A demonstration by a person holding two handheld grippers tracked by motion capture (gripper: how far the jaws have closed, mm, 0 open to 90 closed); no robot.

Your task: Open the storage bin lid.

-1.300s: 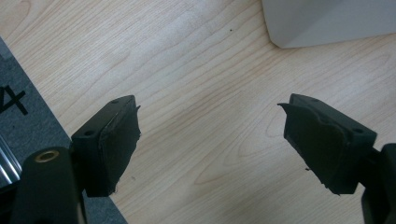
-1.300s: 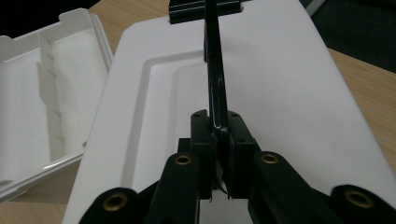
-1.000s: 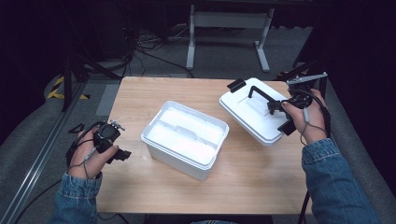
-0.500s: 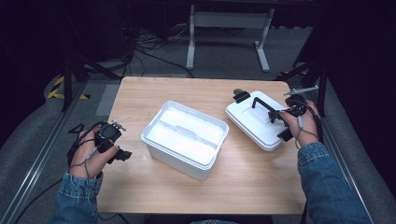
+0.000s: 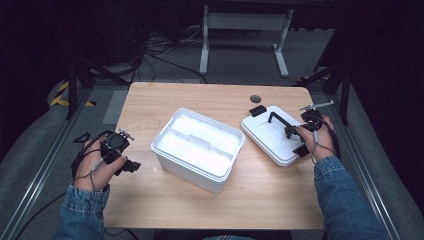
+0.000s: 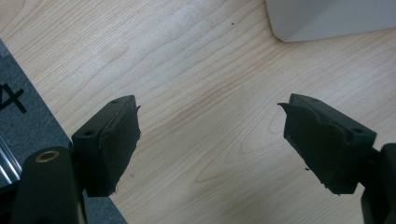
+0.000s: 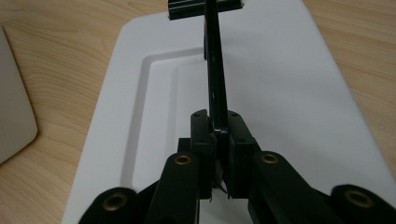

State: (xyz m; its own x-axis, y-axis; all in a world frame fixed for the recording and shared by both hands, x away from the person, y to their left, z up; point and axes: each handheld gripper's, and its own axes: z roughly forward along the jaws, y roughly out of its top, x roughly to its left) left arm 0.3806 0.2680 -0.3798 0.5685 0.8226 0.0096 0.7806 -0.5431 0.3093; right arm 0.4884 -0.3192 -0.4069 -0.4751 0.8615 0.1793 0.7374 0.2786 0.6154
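Observation:
An open white plastic bin [image 5: 197, 147] stands in the middle of the wooden table [image 5: 165, 100]. Its white lid [image 5: 272, 137] lies almost flat to the bin's right, at table level. Whether the lid rests on the wood I cannot tell. My right gripper [image 5: 292, 131] is shut on the lid's upright black handle [image 5: 277, 119]. In the right gripper view the pads [image 7: 201, 135] pinch the thin handle bar [image 7: 214, 70] above the lid [image 7: 280, 79]. My left gripper [image 5: 131, 165] hovers at the table's left edge, open and holding nothing [image 6: 210, 140].
A corner of the bin [image 6: 327, 18] shows at the top of the left gripper view, and its side [image 7: 11, 121] at the left of the right gripper view. A small dark round spot [image 5: 255, 98] sits on the table behind the lid. A metal stand [image 5: 245, 22] and cables lie beyond the far edge.
The right hand has come down and towards the table's right side with the lid, from tilted in the air to nearly flat at table level. The left hand has stayed put.

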